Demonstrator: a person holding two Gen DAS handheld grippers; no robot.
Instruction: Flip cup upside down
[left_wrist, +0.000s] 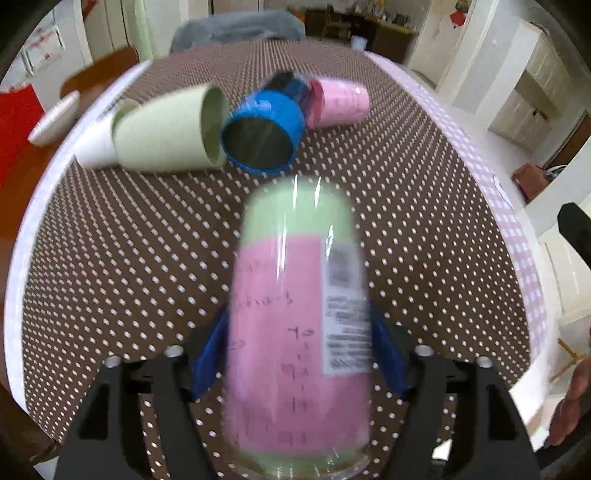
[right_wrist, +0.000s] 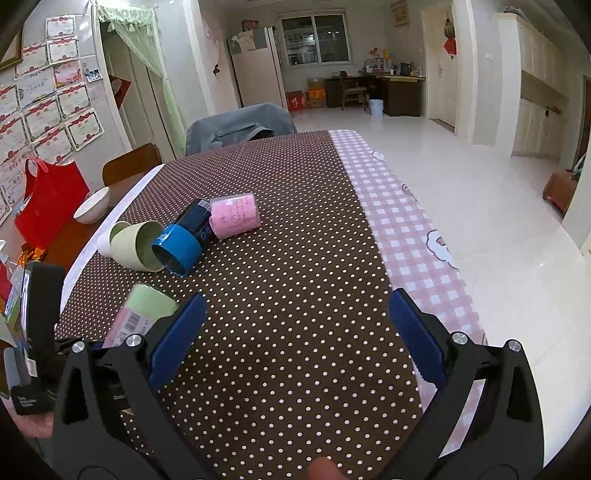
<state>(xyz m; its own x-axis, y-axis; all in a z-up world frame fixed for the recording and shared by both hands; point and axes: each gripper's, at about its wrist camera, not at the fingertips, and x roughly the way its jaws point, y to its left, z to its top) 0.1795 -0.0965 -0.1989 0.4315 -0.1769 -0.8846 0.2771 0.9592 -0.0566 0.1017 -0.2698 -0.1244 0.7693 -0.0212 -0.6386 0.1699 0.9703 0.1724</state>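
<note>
Cup clamped by left gripper above the dotted cloth.
It is gripped between the blue pads; the right gripper is held wide apart, with nothing between its fingers.

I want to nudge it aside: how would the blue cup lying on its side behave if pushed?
The blue cup lies on its round wall, so it would probably roll, likely curving since it seems tapered. It touches the green cup, so a push may shift that too. It looks like light plastic.
</note>
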